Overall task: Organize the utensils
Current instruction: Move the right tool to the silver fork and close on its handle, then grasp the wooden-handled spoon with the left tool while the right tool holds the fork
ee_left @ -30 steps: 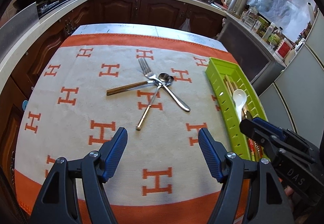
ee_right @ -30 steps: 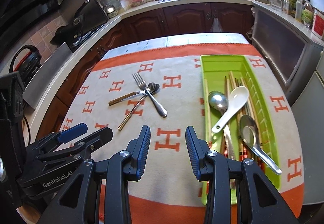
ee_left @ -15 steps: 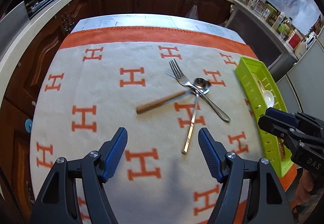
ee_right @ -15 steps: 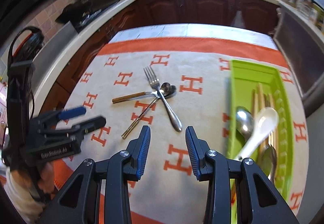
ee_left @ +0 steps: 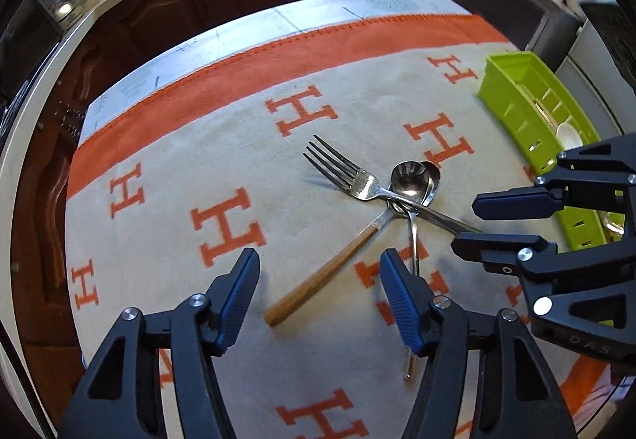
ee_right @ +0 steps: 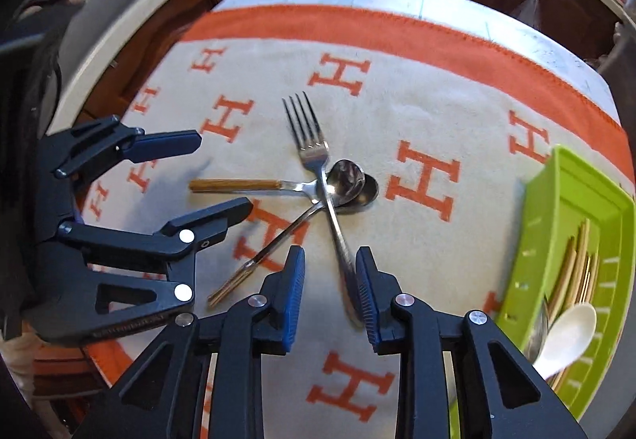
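Both grippers' jaws are closing, pads not yet pressing on anything. Left gripper (ee_left: pixel 318 294) stands with its fingers apart astride the end of the wooden-handled spoon (ee_left: pixel 318 280). Right gripper (ee_right: pixel 330 292) has a narrower gap, and the fork (ee_right: pixel 318 161) handle's end lies just beside its right pad; whether they touch I cannot tell. Fork, wooden-handled spoon and a second spoon (ee_right: pixel 278 240) with a ribbed gold handle lie crossed in a heap about mid-way across the blanket (ee_right: pixel 397 113), white with orange H marks and an orange border. At the blanket's right edge sits the green tray (ee_right: pixel 572 176), holding chopsticks (ee_right: pixel 576 268) and a white spoon (ee_right: pixel 568 335).
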Tool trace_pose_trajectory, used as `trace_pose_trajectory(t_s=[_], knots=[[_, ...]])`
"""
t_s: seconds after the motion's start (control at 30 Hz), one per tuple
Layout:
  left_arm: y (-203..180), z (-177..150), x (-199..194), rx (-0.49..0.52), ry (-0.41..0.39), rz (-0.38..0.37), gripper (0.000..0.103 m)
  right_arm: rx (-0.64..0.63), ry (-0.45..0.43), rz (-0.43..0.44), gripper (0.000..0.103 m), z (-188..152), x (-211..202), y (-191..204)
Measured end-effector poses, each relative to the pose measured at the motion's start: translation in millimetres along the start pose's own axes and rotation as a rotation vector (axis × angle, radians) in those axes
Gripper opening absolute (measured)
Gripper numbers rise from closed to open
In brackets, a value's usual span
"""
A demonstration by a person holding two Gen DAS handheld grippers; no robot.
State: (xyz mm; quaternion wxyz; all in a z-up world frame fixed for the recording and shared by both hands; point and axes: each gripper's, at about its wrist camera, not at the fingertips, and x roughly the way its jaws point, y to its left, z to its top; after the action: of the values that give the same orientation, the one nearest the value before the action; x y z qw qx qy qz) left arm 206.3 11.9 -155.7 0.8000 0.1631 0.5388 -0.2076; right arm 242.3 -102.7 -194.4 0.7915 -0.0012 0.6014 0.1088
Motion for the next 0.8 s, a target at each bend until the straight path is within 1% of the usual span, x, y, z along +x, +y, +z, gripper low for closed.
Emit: trace_pose_trajectory(t_s=[0.1, 0.17, 0.27, 0.33, 0.4, 0.5, 0.6, 0.67, 0.8], knots=[[0.8, 3.6, 8.4, 0.02, 0.018, -0.012, 0.058, -0.016, 0.017, -0.013, 0.026, 4.0, 16.4, -5.2], [4.3, 5.2, 13.5, 0.015, 0.033, -0.024, 0.057, -0.026, 0.019, -0.018, 0.024, 3.3, 25.7, -6.0], [7.4, 7.1, 19.3, 0.011, 0.044, -0.042, 0.056, -0.061, -0.004, -0.032, 0.021, 2.1, 32.6, -4.6], [8.4, 7.6, 22.3, 0.011, 0.049, -0.053, 0.056, -0.079, -0.026, -0.044, 0.011, -0.4, 34.9, -3.3], [9.7, 8.8, 24.7, 0.009, 0.052, -0.062, 0.056, -0.101, -0.039, -0.05, 0.008, 0.1, 34.4, -0.9], [10.5, 12.0, 27.0, 0.015, 0.053, -0.073, 0.055, -0.11, -0.06, -0.041, 0.006, -4.1, 28.3, 1.6], [8.9, 14.8, 28.6, 0.034, 0.052, -0.078, 0.053, -0.11, -0.1, -0.029, 0.006, -10.1, 14.3, -0.5], [6.9, 18.9, 29.9, 0.049, 0.053, -0.08, 0.049, -0.093, -0.119, -0.014, 0.006, -13.2, 3.3, -4.7], [-4.8, 28.2, 32.4, 0.074, 0.067, -0.074, 0.047, -0.048, -0.145, -0.003, 0.006, -21.7, -16.6, -13.8]])
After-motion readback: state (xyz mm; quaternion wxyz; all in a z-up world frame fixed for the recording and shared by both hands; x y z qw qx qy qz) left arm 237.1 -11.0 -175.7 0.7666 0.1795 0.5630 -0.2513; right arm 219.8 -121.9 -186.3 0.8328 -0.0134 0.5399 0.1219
